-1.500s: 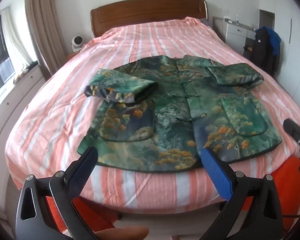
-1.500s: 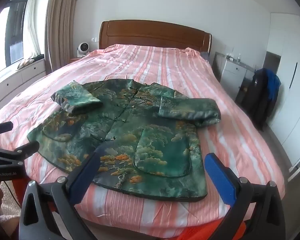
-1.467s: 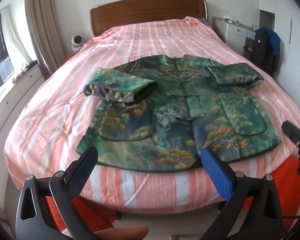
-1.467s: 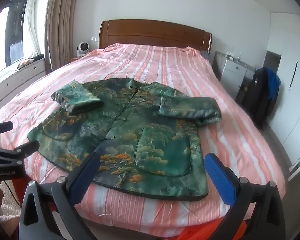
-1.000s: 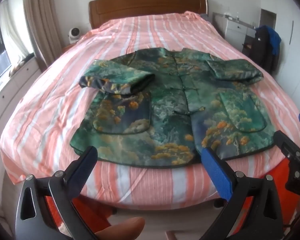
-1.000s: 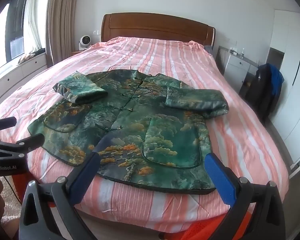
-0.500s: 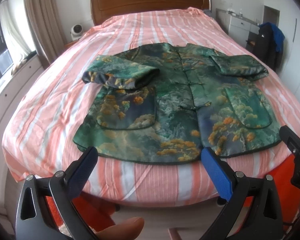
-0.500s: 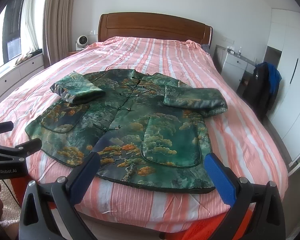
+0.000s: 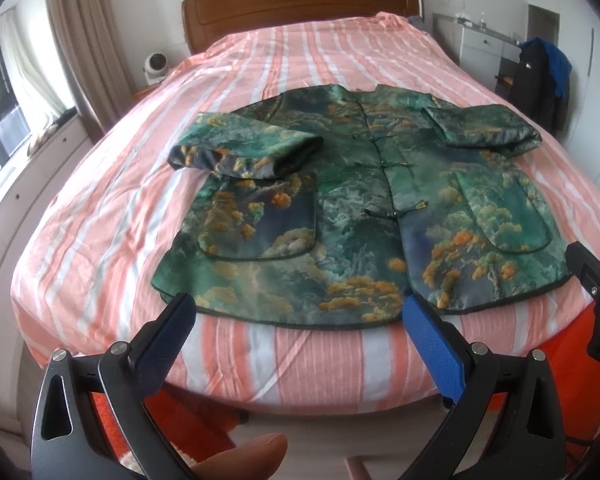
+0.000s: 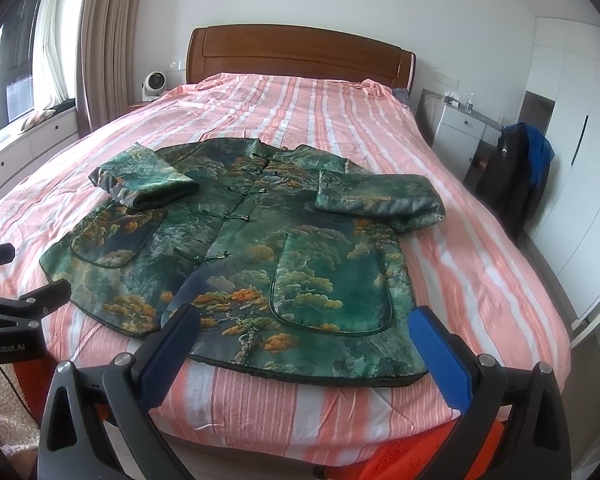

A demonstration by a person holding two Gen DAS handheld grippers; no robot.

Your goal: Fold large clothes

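in the left wrist view, a green patterned jacket [image 9: 356,216] is seen spread flat, front up, on the foot half of a bed [image 9: 100,216] covered in a pink and white striped sheet. both sleeves are folded in over the chest. the left gripper [image 9: 300,316] is held above the bed's foot edge, just short of the jacket's hem, its jaws wide apart and empty. part of the right gripper [image 9: 596,292] is seen at the right edge.

in the right wrist view, the jacket [image 10: 260,256] is shown from its other side, hem nearest. the right gripper [image 10: 304,328] is held over the hem's corner, jaws wide apart, nothing between them. a wooden headboard [image 10: 300,56] is seen behind.
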